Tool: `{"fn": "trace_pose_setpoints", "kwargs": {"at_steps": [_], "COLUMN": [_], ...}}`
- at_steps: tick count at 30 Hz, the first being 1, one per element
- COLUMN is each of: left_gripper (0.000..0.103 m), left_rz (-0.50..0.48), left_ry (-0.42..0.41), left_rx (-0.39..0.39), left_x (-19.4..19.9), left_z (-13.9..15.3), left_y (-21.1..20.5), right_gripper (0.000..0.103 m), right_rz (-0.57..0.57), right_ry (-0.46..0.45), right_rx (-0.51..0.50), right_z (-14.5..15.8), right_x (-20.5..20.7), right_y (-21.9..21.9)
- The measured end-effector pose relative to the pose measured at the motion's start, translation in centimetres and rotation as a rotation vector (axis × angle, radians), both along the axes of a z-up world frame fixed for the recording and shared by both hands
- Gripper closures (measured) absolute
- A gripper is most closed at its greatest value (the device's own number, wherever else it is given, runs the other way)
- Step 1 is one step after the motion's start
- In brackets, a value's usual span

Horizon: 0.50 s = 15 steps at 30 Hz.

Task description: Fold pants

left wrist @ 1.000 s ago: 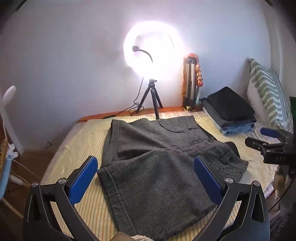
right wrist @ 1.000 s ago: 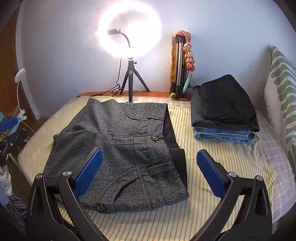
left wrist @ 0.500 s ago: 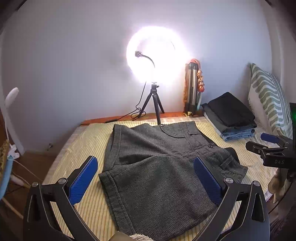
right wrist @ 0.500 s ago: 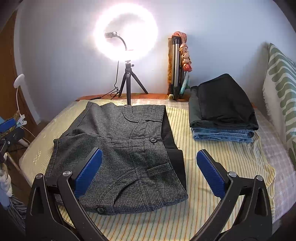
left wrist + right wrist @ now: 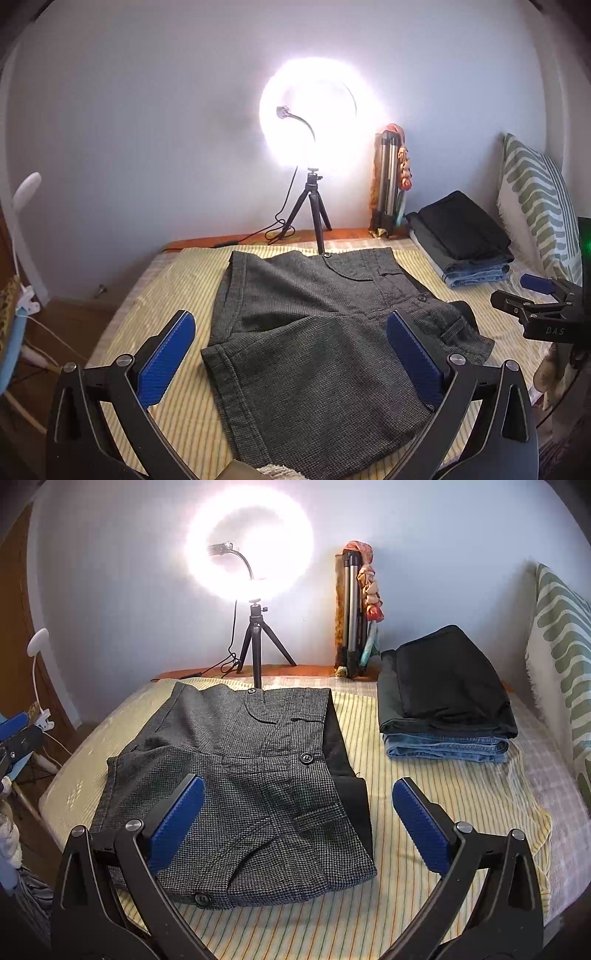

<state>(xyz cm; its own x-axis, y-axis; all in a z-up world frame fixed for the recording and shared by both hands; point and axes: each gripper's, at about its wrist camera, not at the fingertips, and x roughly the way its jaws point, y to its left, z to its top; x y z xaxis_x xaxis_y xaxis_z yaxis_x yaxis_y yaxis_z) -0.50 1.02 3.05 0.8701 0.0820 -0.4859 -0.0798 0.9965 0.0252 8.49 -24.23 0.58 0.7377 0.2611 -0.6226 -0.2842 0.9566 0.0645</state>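
The left tool (image 5: 290,354) is held above the near edge of the bed (image 5: 177,280), fingers spread wide and gripping nothing, aimed along the folded grey pants (image 5: 317,332) lying flat on the striped cover. The right tool (image 5: 297,812) is likewise wide apart and empty, raised over the pants' near right corner, clear of the fabric.

The left gripper (image 5: 290,354) hangs above the bed's near edge, jaws spread wide and holding nothing. The right gripper (image 5: 297,819) hovers likewise over the bed's near right side, blue pads (image 5: 419,825) well apart.
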Motion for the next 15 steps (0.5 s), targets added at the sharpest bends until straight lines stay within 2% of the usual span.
{"fn": "trace_pose_setpoints", "kwargs": {"at_steps": [15], "left_gripper": [0.0], "left_rz": [-0.006], "left_ry": [0.011], "left_rx": [0.003], "left_x": [0.19], "left_z": [-0.42], "left_y": [0.09], "right_gripper": [0.0], "right_rz": [0.007], "right_ry": [-0.002], "right_rx": [0.001], "right_z": [0.11], "right_x": [-0.05], "right_y": [0.15]}}
